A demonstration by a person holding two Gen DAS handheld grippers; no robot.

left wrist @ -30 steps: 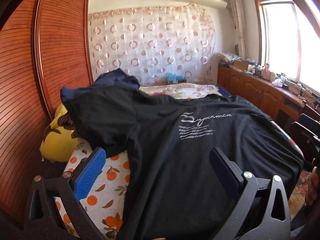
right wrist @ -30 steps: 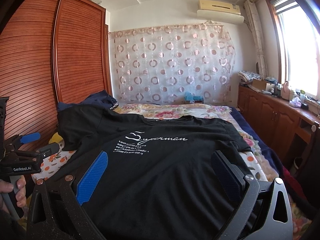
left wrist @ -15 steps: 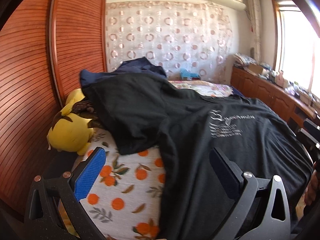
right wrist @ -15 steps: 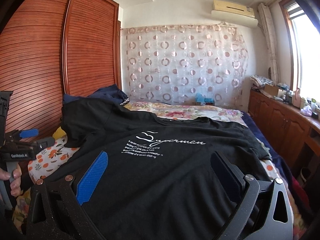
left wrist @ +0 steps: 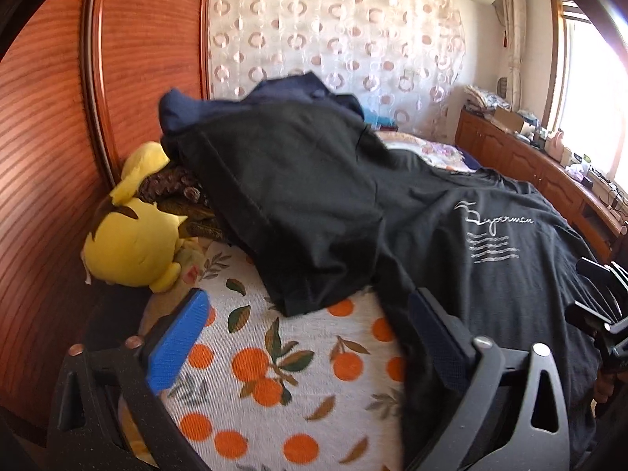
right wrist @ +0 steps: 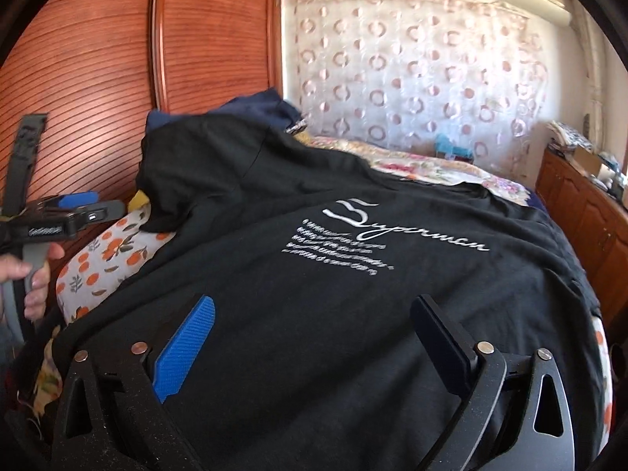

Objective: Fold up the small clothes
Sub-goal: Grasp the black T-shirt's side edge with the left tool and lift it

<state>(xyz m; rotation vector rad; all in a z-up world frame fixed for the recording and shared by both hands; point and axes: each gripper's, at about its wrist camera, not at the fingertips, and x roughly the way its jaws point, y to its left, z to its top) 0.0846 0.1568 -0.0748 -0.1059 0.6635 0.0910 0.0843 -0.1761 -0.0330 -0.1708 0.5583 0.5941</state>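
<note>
Left wrist view: left gripper (left wrist: 310, 337), jaws apart, had swung toward the black T-shirt's (left wrist: 451, 243) sleeve (left wrist: 298, 212), likely the next fold; right gripper (right wrist: 314, 337) open too.

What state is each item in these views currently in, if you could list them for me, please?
Black T-shirt: spread flat on the bed, unfolded, print up.
Left sleeve: lying out over the orange-print sheet.
Navy garment: crumpled behind the shirt.
Yellow plush toy: lying against the wardrobe.
Left gripper: open, empty.
Right gripper: open, empty, over the shirt.
</note>
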